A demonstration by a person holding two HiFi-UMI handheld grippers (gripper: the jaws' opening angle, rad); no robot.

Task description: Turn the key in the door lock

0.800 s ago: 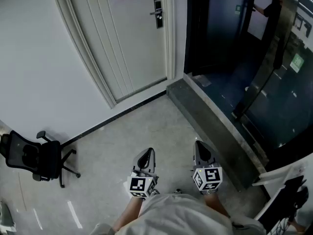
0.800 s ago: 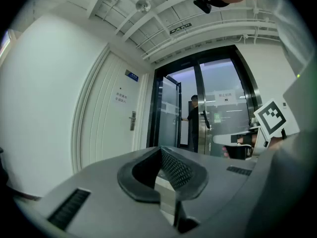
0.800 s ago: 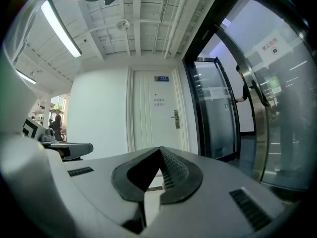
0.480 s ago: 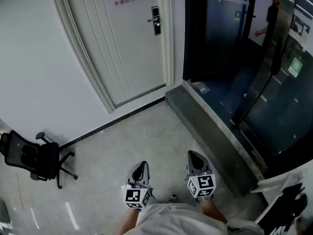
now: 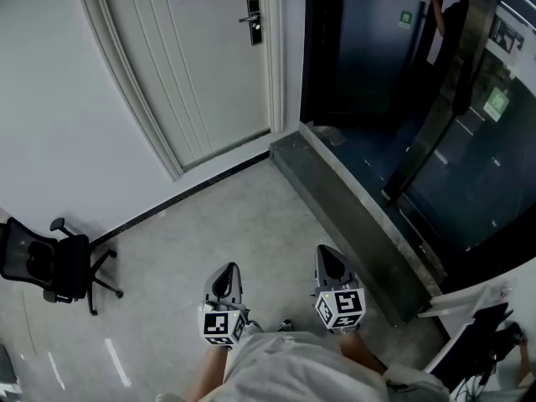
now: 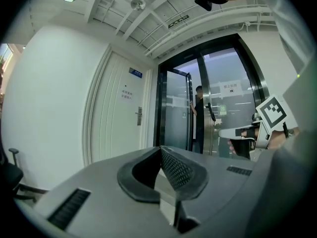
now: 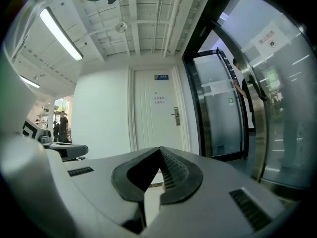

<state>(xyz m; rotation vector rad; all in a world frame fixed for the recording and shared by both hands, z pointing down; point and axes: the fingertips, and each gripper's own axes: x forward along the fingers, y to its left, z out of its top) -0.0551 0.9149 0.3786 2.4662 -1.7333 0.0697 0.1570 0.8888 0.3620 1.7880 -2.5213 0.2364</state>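
Observation:
The white door [image 5: 197, 65] stands shut at the top of the head view, with a dark lock and handle [image 5: 252, 18] on its right edge. No key shows at this distance. My left gripper [image 5: 224, 281] and right gripper [image 5: 329, 262] are held low near my body, several steps from the door, both pointing towards it. Each one's jaws meet at the tips with nothing between them. The left gripper [image 6: 161, 150] looks at the lock [image 6: 139, 116] far ahead. The right gripper [image 7: 159, 150] sees the same lock [image 7: 176, 116] straight ahead.
A black office chair [image 5: 46, 262] stands by the wall at the left. Dark glass doors [image 5: 377, 57] with a raised stone threshold [image 5: 352, 216] run along the right. A person [image 5: 440, 23] stands beyond the glass. White furniture [image 5: 469, 308] juts in at lower right.
I have stepped a little nearer the door, and the view has swung so the lock sits further left. Both grippers stay shut and low, side by side.

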